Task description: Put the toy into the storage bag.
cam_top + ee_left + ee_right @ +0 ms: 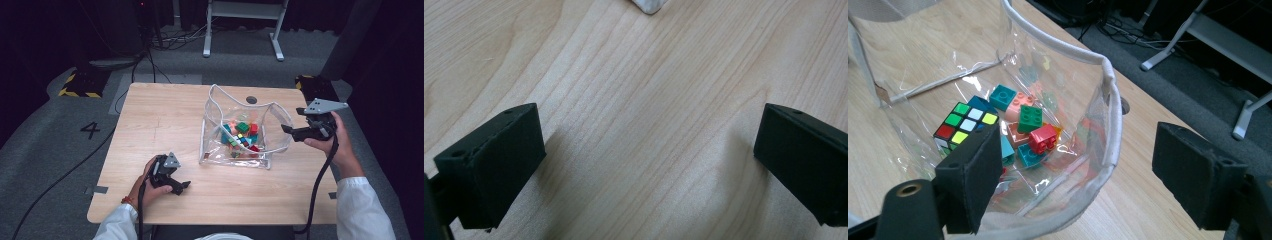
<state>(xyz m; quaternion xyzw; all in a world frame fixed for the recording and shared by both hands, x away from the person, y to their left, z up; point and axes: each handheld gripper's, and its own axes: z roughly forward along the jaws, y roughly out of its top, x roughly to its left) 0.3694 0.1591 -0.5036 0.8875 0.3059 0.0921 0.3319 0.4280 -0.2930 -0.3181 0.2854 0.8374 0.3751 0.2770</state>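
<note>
Fingers [975, 175] of the right gripper [294, 131] stand wide apart, nothing clamped, astride the white rim of the clear plastic bag [1108, 100]; toy bricks [1030, 117] and puzzle cube [964, 122] lie just beyond and below. Left gripper [181, 186], fingers apart, idles well short of the bag.

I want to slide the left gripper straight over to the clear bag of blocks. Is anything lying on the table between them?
No. In the high view, only bare wooden table lies between the left gripper and the clear bag.

High view overlooks the table [150, 115]; both tool views hover close above it.
</note>
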